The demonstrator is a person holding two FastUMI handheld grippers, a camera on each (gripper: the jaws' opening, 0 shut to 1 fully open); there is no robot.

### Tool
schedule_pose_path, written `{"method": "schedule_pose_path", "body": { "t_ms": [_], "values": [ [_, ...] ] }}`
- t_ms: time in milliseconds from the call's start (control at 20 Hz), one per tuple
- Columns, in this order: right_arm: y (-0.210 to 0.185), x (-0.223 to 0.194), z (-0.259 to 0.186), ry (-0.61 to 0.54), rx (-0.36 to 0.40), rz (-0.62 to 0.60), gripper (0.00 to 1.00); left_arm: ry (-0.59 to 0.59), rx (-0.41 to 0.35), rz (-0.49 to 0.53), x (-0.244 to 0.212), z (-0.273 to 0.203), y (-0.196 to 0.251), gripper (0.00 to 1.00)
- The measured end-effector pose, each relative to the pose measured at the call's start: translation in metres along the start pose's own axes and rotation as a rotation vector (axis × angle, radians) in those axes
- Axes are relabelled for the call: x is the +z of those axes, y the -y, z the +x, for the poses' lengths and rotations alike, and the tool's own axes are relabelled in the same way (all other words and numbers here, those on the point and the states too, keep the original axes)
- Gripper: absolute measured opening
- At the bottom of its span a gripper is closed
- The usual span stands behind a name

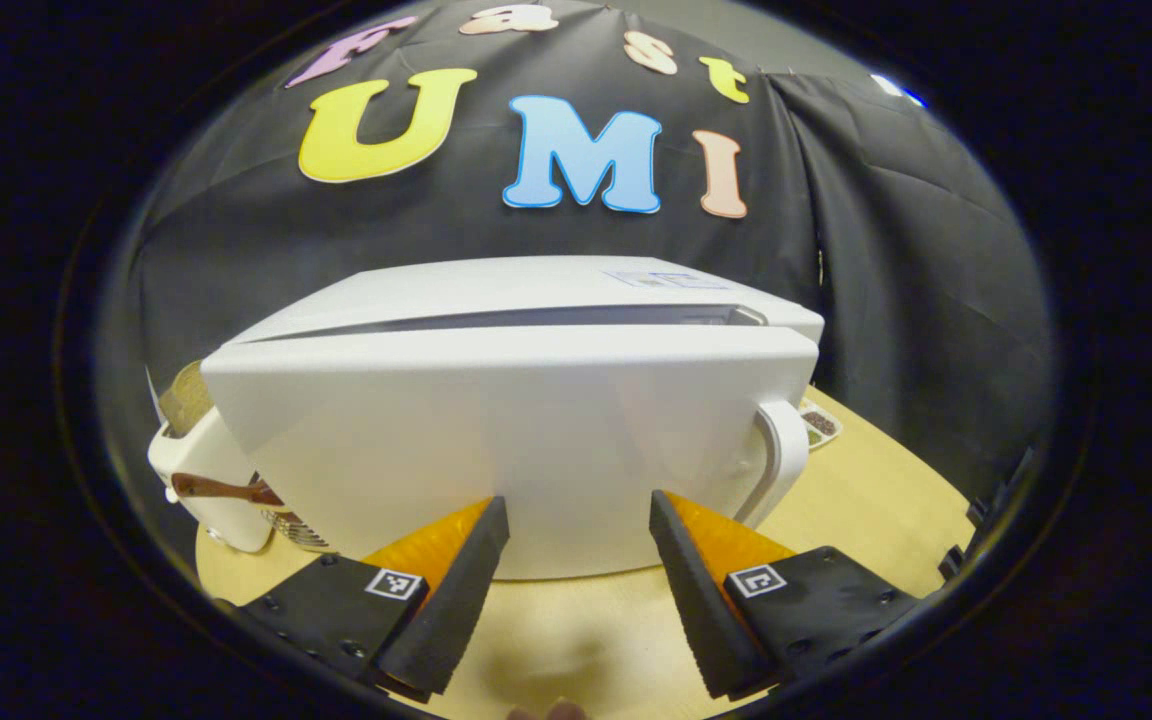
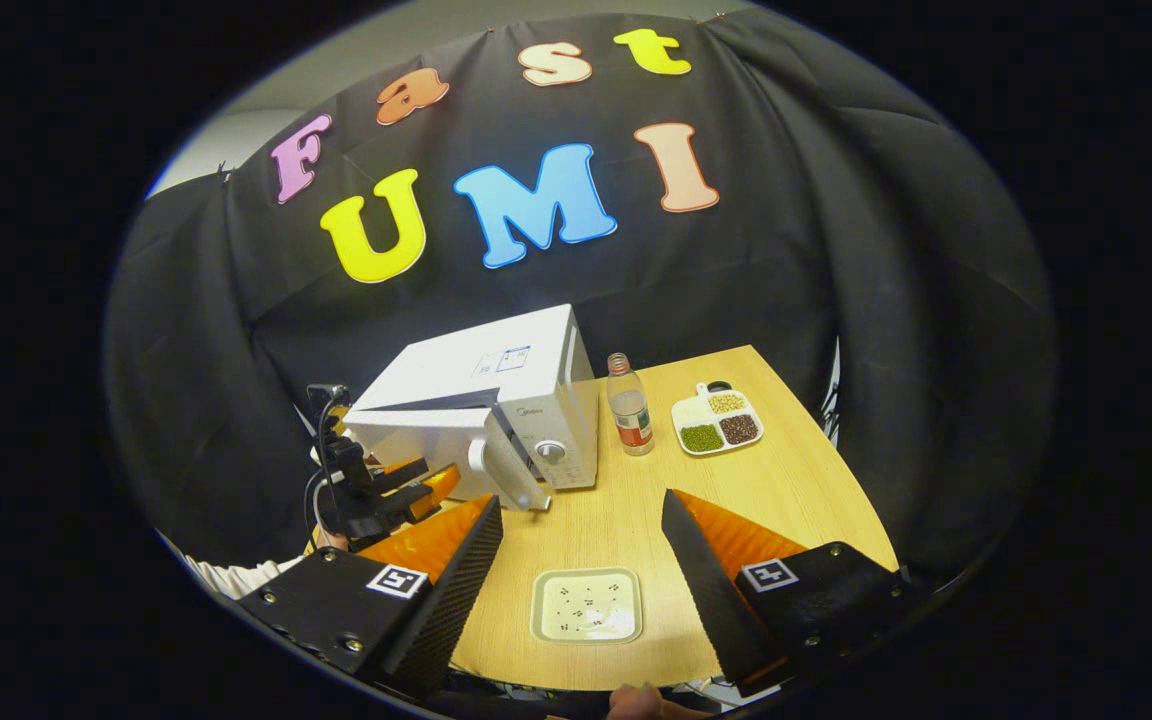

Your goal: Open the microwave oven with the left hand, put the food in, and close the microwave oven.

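Observation:
The white microwave (image 2: 526,375) stands at the table's back left, its door (image 2: 416,435) swung partly out. In the left gripper view the door (image 1: 536,430) is close ahead, with a dark gap above it and its handle (image 1: 779,455) at the right. My left gripper (image 1: 576,525) is open just in front of the door's outer face with nothing between its fingers; it also appears beside the door (image 2: 406,490). A pale square plate of food (image 2: 586,605) lies near the front edge. My right gripper (image 2: 581,525) hangs open above it.
A small bottle (image 2: 629,405) stands right of the microwave. A divided dish of beans (image 2: 716,420) lies further right, also seen past the door (image 1: 821,425). A white appliance with a brown strip (image 1: 206,475) sits left of the door. Bare wooden table (image 2: 796,490) spreads between.

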State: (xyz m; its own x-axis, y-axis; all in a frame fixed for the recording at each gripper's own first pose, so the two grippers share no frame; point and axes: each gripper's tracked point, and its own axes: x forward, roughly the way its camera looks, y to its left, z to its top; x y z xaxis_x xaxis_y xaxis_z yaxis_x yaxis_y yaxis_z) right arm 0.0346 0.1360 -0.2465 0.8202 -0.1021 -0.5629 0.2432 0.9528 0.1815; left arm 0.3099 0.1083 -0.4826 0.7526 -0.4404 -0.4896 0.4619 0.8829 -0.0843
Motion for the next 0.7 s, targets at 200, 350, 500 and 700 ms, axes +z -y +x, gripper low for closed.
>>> {"method": "schedule_pose_path", "body": {
  "t_ms": [200,350,500,700],
  "values": [
    [0.010,0.006,0.010,-0.001,-0.007,0.008,0.98,-0.014,0.010,-0.075,-0.007,0.012,0.003,0.95],
    [0.013,0.006,0.019,-0.018,-0.005,0.010,0.98,-0.024,0.042,-0.081,-0.008,0.016,0.001,0.95],
    [0.014,0.005,0.025,-0.026,0.006,0.018,0.98,-0.021,0.062,-0.125,-0.006,0.016,-0.001,0.94],
    [0.012,0.003,0.029,-0.035,0.017,0.016,0.98,-0.082,0.064,-0.194,-0.020,0.028,0.002,0.94]
  ]
}}
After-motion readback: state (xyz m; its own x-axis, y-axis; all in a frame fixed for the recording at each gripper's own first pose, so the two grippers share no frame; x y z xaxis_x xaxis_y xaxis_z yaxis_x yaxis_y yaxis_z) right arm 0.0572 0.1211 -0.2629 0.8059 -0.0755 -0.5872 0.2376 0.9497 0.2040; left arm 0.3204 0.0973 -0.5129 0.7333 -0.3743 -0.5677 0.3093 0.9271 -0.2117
